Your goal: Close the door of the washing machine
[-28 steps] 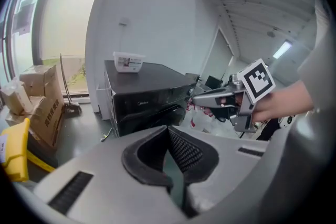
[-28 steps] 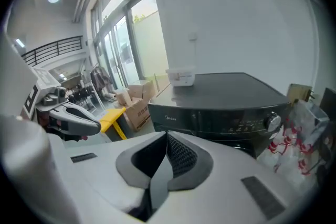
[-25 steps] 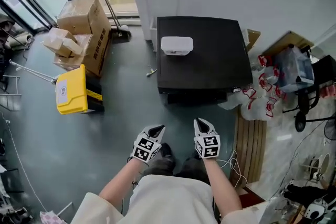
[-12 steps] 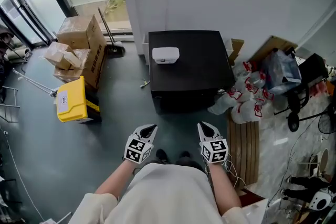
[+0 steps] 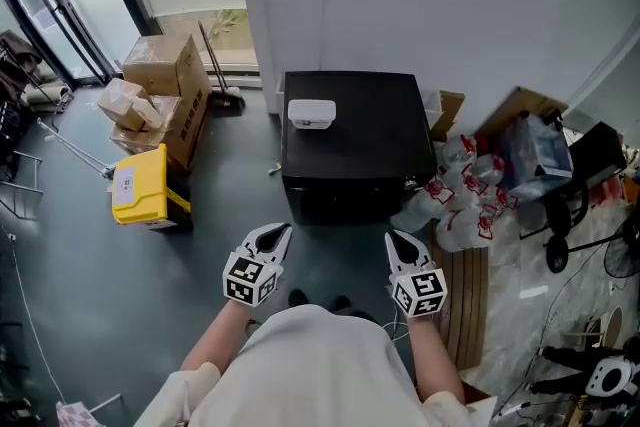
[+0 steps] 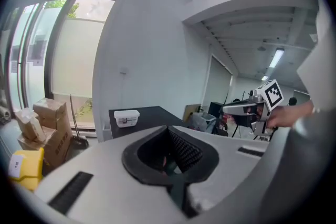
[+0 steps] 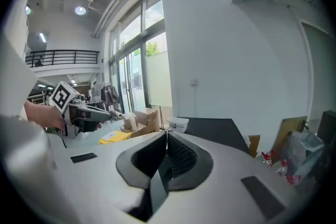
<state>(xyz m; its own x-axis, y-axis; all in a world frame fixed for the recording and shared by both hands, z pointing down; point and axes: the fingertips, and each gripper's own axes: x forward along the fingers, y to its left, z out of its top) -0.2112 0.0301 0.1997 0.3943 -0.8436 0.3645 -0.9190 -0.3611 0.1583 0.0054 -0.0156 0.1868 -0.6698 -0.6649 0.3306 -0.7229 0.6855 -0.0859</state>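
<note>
The washing machine [image 5: 370,130] is a black box against the white wall, with a white container [image 5: 311,113] on its top. Its front face [image 5: 345,200] is dark and in shadow; I cannot make out the door. My left gripper [image 5: 274,233] and right gripper [image 5: 399,241] are held up side by side short of the machine, touching nothing. Both point toward it with jaws shut and nothing between them. The left gripper view shows its jaws [image 6: 168,127] meeting, with the machine [image 6: 144,113] beyond. In the right gripper view the jaws [image 7: 167,132] are pressed together, the machine [image 7: 212,126] behind.
Cardboard boxes [image 5: 165,90], a broom [image 5: 218,65] and a yellow bin [image 5: 138,185] stand left of the machine. Red-and-white plastic bags [image 5: 465,190] and a wooden slatted board [image 5: 468,295] lie to its right. Glass doors run along the far left.
Both grippers have risen and spread a little apart. The head view has pulled back, so the machine sits lower and farther from my hands. Jaws stayed shut.
</note>
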